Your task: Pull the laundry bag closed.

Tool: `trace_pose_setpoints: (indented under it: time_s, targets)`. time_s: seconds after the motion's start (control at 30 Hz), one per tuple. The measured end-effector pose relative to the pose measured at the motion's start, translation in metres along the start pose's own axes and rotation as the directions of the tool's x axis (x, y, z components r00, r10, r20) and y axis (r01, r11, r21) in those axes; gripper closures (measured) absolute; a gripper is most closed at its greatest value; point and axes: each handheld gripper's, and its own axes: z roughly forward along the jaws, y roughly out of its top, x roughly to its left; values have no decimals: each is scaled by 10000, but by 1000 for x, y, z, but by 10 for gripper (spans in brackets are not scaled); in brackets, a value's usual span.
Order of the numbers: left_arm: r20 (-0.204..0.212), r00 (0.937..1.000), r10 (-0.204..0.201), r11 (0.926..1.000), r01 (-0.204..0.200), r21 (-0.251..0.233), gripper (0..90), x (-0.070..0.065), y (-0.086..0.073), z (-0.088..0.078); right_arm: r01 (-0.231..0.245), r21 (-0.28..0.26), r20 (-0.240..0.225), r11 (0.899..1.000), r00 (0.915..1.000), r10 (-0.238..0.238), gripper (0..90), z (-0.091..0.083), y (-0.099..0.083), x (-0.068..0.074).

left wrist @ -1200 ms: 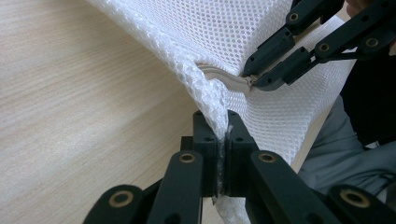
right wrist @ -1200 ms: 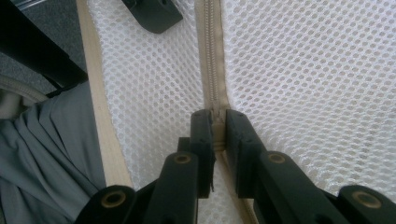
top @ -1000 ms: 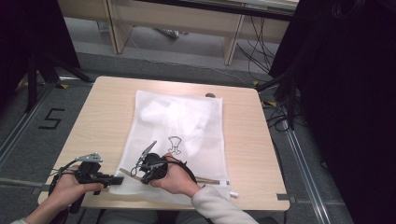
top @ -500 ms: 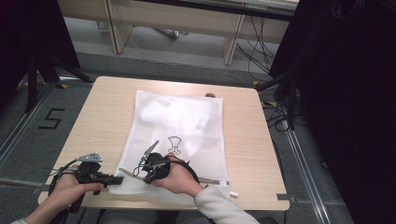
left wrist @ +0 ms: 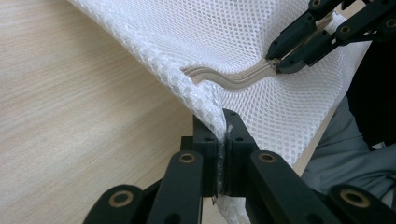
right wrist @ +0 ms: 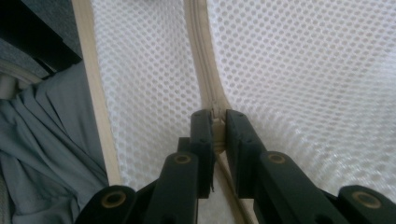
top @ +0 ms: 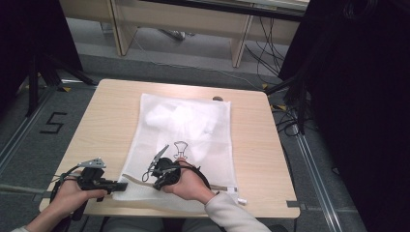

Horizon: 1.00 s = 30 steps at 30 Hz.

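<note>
The left tool [top: 118, 186] is held low and level, jaws clamped together. Just beside it, the right tool [top: 145, 177] is gripped in the right hand [top: 186, 183], jaws likewise pinched tight.

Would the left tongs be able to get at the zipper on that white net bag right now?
Probably not as things stand: the left tongs are clamped shut on the mesh bag's corner, and the right tongs already pinch the zipper. They'd have to let go first.
</note>
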Motion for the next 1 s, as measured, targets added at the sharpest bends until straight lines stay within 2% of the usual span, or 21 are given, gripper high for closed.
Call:
trace_pose_setpoints:
  time_s: [0.6,0.67,0.77,0.83,0.97,1.0]
  targets:
    - [36,10000,-15,10000,15,-26,855,0,0,0,-139,101,-3,9999,9999,139,823,-9,-10,-2]
    - [-8,10000,-15,10000,15,-13,855,0,0,0,1,172,172,9999,9999,-4,823,-9,-10,-3]
    - [56,10000,-36,10000,36,-14,855,0,0,0,-132,270,233,9995,9996,126,823,-11,-12,-4]
    - [-11,10000,-11,10000,11,-16,856,0,0,0,-52,268,288,9996,9996,44,823,-12,-14,-5]
    - [-12,10000,-32,10000,32,-13,855,0,0,0,53,236,206,9997,9998,-58,823,-14,-16,-7]
    - [-12,10000,-32,10000,32,-13,856,0,0,0,-85,284,249,9996,9997,78,823,-15,-17,-7]
